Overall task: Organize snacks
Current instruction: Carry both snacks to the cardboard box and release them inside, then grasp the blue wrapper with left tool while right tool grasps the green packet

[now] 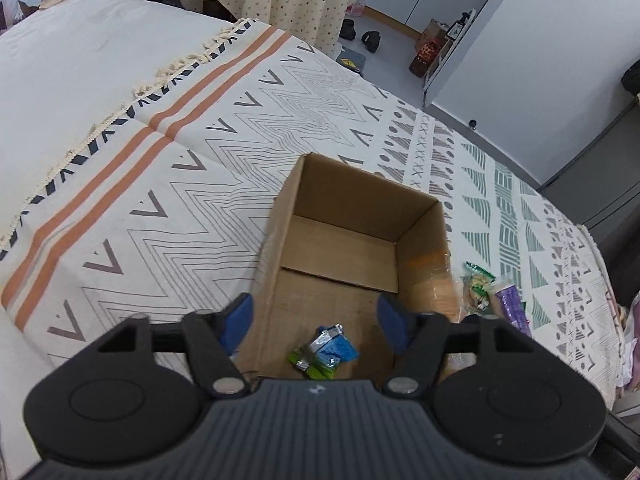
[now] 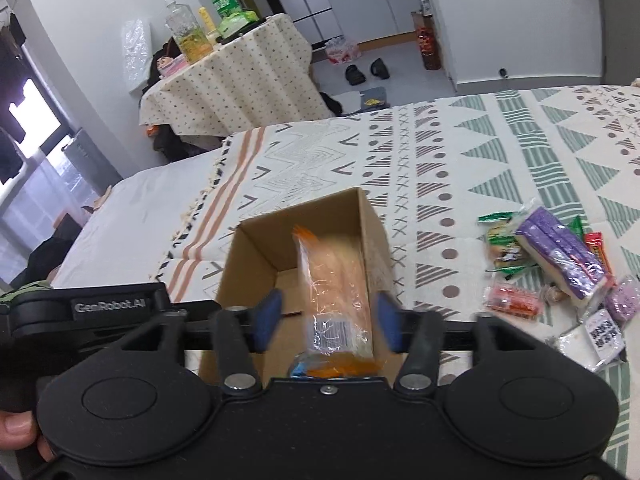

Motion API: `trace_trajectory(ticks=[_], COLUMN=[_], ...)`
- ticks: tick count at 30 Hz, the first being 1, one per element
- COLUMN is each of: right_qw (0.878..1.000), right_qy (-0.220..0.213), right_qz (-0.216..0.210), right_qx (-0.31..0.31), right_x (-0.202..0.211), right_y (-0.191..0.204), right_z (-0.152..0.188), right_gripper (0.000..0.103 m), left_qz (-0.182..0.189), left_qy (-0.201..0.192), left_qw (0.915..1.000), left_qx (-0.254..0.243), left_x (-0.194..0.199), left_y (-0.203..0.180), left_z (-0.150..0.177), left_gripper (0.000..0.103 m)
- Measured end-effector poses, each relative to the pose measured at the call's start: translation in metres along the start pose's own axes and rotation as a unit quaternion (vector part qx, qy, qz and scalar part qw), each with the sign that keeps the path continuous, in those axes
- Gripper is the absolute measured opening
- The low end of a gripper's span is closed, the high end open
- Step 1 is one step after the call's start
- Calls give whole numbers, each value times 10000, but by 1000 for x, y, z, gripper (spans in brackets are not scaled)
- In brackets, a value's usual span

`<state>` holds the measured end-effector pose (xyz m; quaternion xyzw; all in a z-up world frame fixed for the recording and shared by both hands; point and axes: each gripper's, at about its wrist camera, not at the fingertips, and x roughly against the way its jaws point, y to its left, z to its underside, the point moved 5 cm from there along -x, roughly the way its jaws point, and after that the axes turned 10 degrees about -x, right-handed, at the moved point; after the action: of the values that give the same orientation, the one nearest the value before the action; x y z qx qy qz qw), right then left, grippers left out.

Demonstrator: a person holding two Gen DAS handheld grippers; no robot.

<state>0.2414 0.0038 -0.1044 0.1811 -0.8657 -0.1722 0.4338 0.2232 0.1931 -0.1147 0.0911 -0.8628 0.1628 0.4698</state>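
Two grippers are held over the cardboard box (image 2: 304,248): the left gripper (image 1: 316,326) spread wide and empty, the right gripper (image 2: 328,322) spread around an orange-wrapped packet (image 2: 336,292), seemingly dropping. Loose snacks (image 2: 560,264) are left beside the box. The packet could be caught on the box wall and tipped out.

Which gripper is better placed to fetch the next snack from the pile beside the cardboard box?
Right, probably. The right gripper is open with the snack pile on its side of the brown cardboard box; the left gripper, also open, hovers over the box.
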Motion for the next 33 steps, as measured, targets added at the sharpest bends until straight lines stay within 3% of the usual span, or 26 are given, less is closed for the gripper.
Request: trace_trajectory(ticks=[2, 5, 11, 19, 24, 33], right_qw=[10000, 9998, 9987, 9971, 9961, 9948], right_qy=[38, -12, -66, -178, -215, -277], right_qz=[59, 203, 460, 643, 736, 866], right_qx=[-46, -77, -192, -379, -445, -453], right_x=[4, 15, 40, 66, 78, 97], right_y=[-8, -22, -55, -90, -109, -143], right_z=[1, 3, 7, 6, 8, 15], right_gripper=[63, 76, 91, 97, 100, 103], left_qz=[-18, -29, 11, 205, 331, 596], left_qy=[10, 90, 132, 48, -53, 44], left_qw=[10000, 9999, 9993, 9978, 9966, 9944], left_qx=[-48, -91, -343, -633, -751, -874], left_x=[1, 0, 4, 13, 19, 18], left_y=[-2, -6, -26, -65, -88, -125], left_z=[1, 5, 12, 21, 27, 44], left_gripper=[80, 86, 89, 91, 100, 101])
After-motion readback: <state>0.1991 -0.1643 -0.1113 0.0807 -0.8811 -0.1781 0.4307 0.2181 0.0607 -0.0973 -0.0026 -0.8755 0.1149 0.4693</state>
